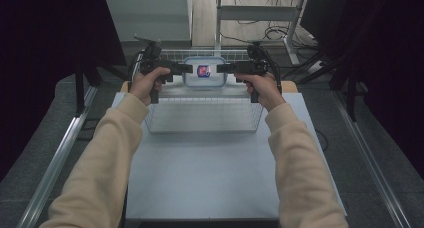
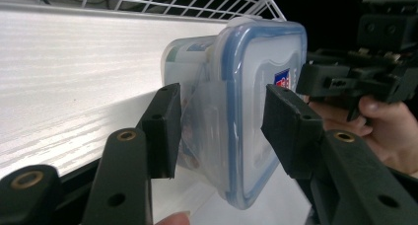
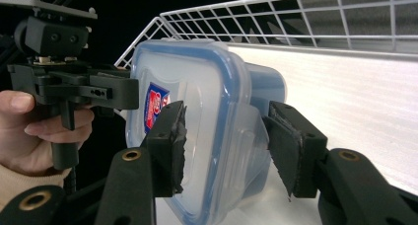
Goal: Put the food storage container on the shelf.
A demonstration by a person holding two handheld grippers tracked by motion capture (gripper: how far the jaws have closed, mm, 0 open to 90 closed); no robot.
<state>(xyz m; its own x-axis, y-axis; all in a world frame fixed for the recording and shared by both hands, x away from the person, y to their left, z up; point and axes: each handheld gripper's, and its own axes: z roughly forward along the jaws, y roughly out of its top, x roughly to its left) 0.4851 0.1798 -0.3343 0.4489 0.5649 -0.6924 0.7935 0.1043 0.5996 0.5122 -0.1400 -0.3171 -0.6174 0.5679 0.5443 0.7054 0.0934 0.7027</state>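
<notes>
Clear plastic food container (image 1: 204, 72) with blue-sealed lid, held up over the white wire basket (image 1: 205, 123), a red-and-blue sticker on the lid. Clamped at its left end by the left gripper (image 1: 176, 68), black jaws closed across lid and base. Gripped at the opposite end by the right gripper (image 1: 226, 68), one pad on the lid, the other on the container's underside. Container raised above the basket's floor, level with its far rim. Basket set at the far end of the pale table (image 1: 210, 178). Cream sleeves (image 1: 100, 173) stretched toward the basket from the near edge.
</notes>
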